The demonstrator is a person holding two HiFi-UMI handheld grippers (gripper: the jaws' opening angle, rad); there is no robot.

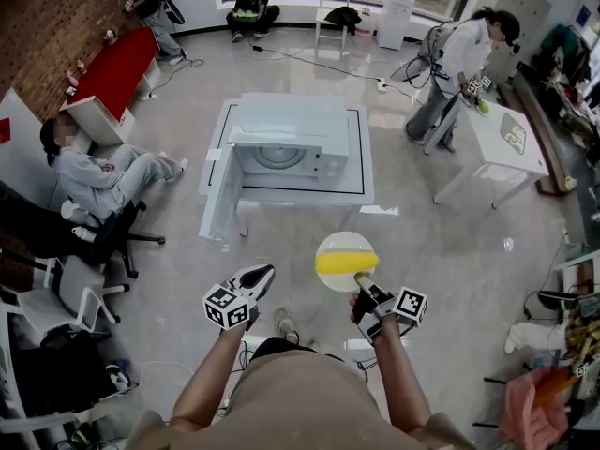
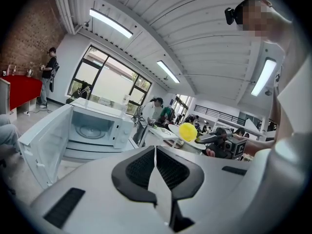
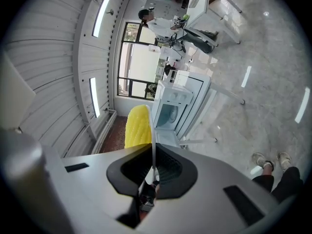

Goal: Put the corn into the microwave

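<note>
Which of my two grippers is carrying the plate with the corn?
The right gripper, shut on the rim of the white plate bearing the yellow corn; the left gripper is shut on nothing.

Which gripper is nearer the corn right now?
Right. The right gripper clamps the rim of the plate carrying the corn; the left gripper hangs apart to its left, empty.

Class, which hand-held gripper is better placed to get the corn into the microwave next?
Right: the right hand-held gripper is shut on the plate carrying the corn, facing the microwave, whose door stands open. The left hand-held gripper is shut and empty.
</note>
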